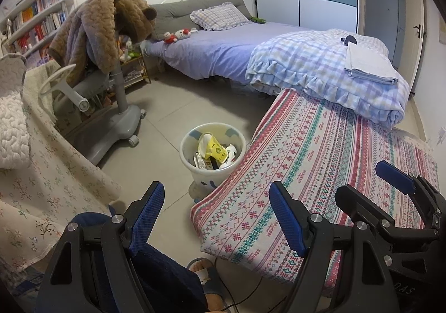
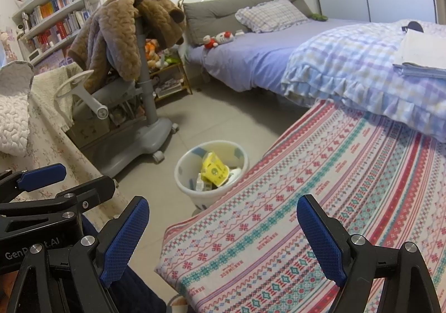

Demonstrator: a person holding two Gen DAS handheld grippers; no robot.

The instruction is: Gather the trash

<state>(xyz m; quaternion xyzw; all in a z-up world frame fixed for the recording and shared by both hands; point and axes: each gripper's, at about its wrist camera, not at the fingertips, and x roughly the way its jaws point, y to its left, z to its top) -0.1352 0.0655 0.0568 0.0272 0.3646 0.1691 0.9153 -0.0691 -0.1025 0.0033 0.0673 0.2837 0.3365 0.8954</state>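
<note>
We see the bed filling the far side of the room from twelve to three o'clock in both wrist views, its lilac sheet bare in the middle and a checked, frilled quilt rolled up at its right end. Nearer us, from about two to five o'clock, lies a patterned cloth in red and teal bands, spread over a flat surface whose corner reaches toward the middle of the floor. At ten o'clock stands a grey wheeled chair with a brown plush blanket draped over its back, and behind it a bookshelf against the wall.

The task's thing, the white trash bin, sits on the tiled floor near the centre of the left view, just beside the near-left edge of the patterned cloth. Inside it we make out a yellow carton lying tilted on top of other packaging.

Our left gripper is at six o'clock, jaws wide apart and holding nothing. Our right gripper is likewise spread apart and empty, one finger over the floor, the other over the cloth. Each gripper shows at the edge of the other's view.
</note>
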